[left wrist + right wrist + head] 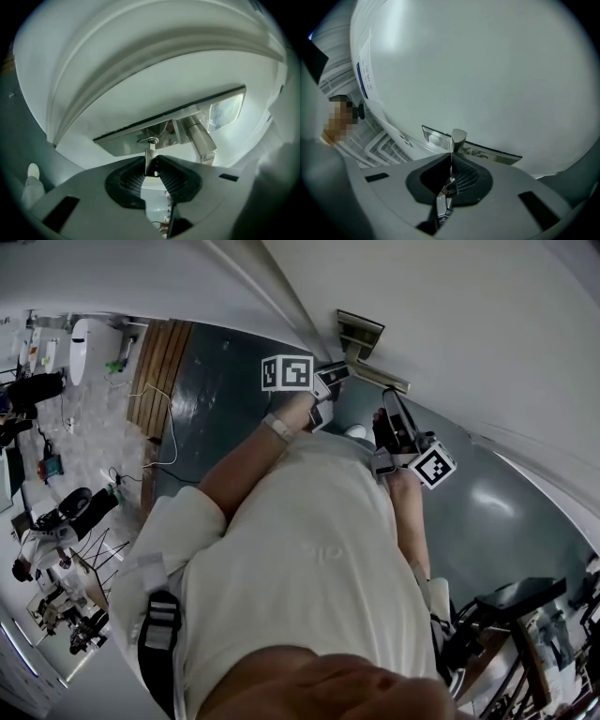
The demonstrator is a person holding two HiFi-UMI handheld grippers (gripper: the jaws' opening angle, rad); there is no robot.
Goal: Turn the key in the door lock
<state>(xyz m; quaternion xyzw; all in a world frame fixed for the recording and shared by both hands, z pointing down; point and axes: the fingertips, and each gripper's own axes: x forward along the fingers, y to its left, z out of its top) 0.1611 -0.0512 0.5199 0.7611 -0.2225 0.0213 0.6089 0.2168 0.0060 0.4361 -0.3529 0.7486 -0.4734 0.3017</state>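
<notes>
**Asker:** Two grippers, but only one at the lock. Why?

**Me:** The key (149, 155) is small, so one pair of jaws is enough. My left gripper (152, 163) has its ribbed pads (176, 180) on either side of the key's bow and, as far as I can see, pressing on it. I hold it by the bow because I reckon that gives the best leverage for twisting.

**Asker:** And your right?

**Me:** My right gripper (451, 161) is closed on nothing, jaws together. It sits just in front of the door handle (458, 137), near the lock but clear of the key, so it won't get in the way of my left wrist.

**Asker:** Where exactly is the key?

**Me:** In the lock cylinder (151, 140), on the metal lock plate (119, 140) of the white door (140, 79), beside the handle's stem.

**Asker:** Which way does it point?

**Me:** Away from me and straight into the door. Its long axis runs from my jaws to the cylinder, in line with the gripper, with the bow at my end. The plate looks slanted from my left gripper, so the gripper sits rolled against it.
</notes>
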